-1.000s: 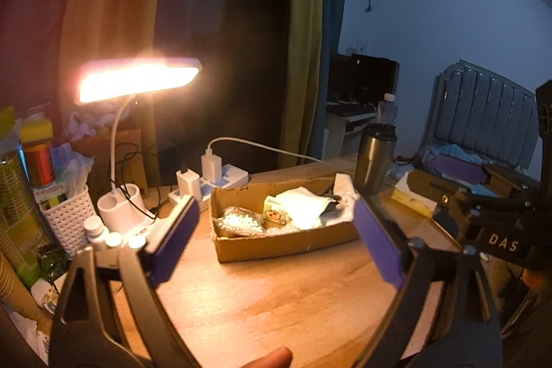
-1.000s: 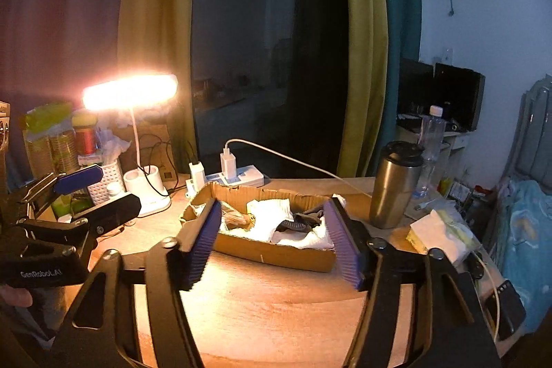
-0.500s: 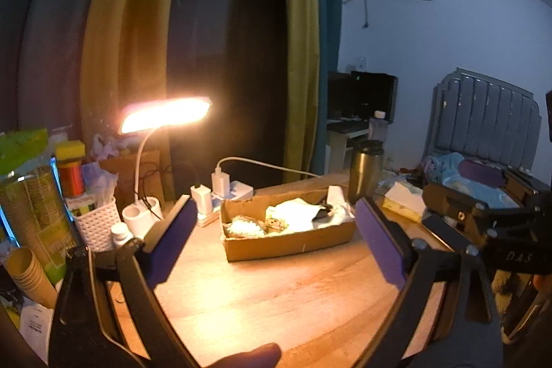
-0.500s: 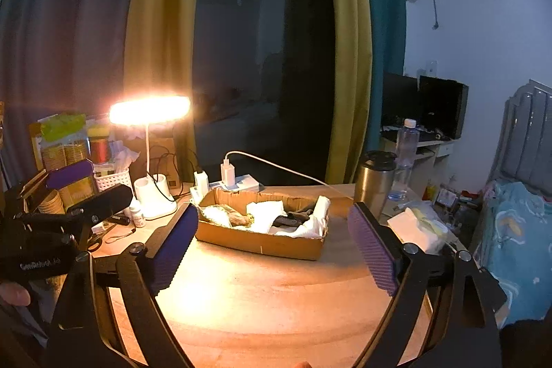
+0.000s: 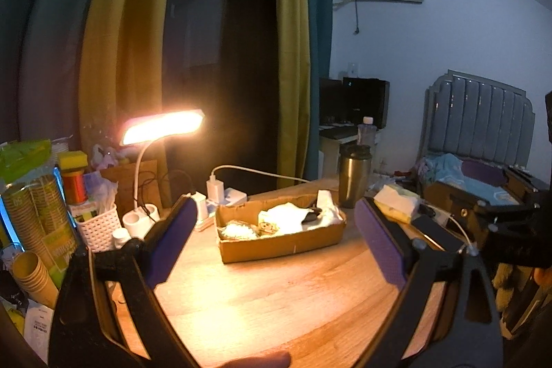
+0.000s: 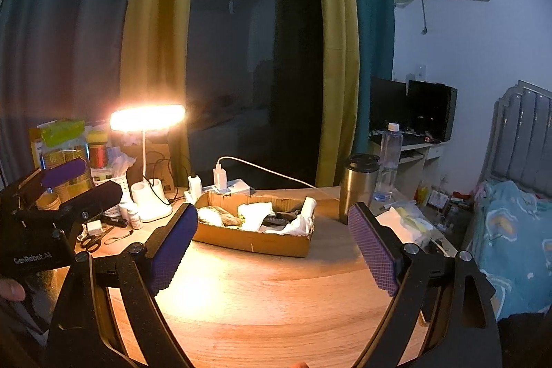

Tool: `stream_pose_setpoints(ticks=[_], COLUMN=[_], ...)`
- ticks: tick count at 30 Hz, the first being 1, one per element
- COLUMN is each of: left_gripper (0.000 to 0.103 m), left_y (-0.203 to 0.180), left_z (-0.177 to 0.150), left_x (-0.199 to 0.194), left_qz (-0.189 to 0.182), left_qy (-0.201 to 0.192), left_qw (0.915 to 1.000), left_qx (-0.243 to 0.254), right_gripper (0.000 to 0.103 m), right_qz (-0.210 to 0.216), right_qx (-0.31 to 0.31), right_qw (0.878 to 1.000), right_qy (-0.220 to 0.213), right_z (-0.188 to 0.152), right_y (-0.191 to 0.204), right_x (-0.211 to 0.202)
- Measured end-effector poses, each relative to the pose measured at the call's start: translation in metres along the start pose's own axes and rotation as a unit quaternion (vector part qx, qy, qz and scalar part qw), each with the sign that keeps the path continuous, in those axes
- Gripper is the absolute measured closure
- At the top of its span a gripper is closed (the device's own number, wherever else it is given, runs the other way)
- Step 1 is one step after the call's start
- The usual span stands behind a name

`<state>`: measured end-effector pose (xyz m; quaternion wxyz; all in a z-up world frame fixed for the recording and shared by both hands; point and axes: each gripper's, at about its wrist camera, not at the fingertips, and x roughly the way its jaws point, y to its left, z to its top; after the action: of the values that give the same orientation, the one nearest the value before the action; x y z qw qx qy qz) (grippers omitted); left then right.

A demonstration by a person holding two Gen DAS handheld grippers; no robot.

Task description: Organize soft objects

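Since nothing lies loose on the table [image 5: 276, 295], we hold both hand-held grippers back from it with jaws wide apart and empty: the left hand-held gripper [image 5: 272, 240] and right hand-held gripper [image 6: 272, 244] each frame the cardboard box [image 6: 255, 238] ahead. Inside it sit crumpled white cloths [image 5: 293, 216], a dark piece and small packets, heaped loosely.

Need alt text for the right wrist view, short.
Open right tongs hang empty above a wooden table, framing a cardboard box of soft white items; a lit desk lamp and steel tumbler flank it.
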<state>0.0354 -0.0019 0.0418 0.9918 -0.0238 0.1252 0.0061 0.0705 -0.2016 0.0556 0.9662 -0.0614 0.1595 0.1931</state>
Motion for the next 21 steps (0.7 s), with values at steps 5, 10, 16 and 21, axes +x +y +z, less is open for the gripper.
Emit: stream_pose_setpoints(ticks=[5,10,16,21], left_gripper=[0.009,0.009,0.009,0.009], left_y=[0.0000,0.0000,-0.0011,-0.0014], left_z=[-0.0012,-0.0015,-0.0015,-0.0018], left_x=[0.0028,0.0025,0.0017,0.0017], left_qz=[0.001,0.002,0.002,0.002], left_qy=[0.004,0.003,0.002,0.002], left_qw=[1.0000,1.0000,1.0000,1.0000], left_qx=[0.000,0.000,0.000,-0.001], right_gripper=[0.012,0.012,0.012,0.012], right_qz=[0.001,0.001,0.002,0.001], right_qx=[0.001,0.001,0.001,0.001], right_qw=[1.000,1.000,1.000,1.000], right_qy=[0.002,0.002,0.002,0.002], right_z=[0.0003,0.0005,0.0005,0.0004], right_y=[-0.0002,0.0000,0.0001,-0.0001], right_x=[0.0004,0.0005,0.0003,0.0002])
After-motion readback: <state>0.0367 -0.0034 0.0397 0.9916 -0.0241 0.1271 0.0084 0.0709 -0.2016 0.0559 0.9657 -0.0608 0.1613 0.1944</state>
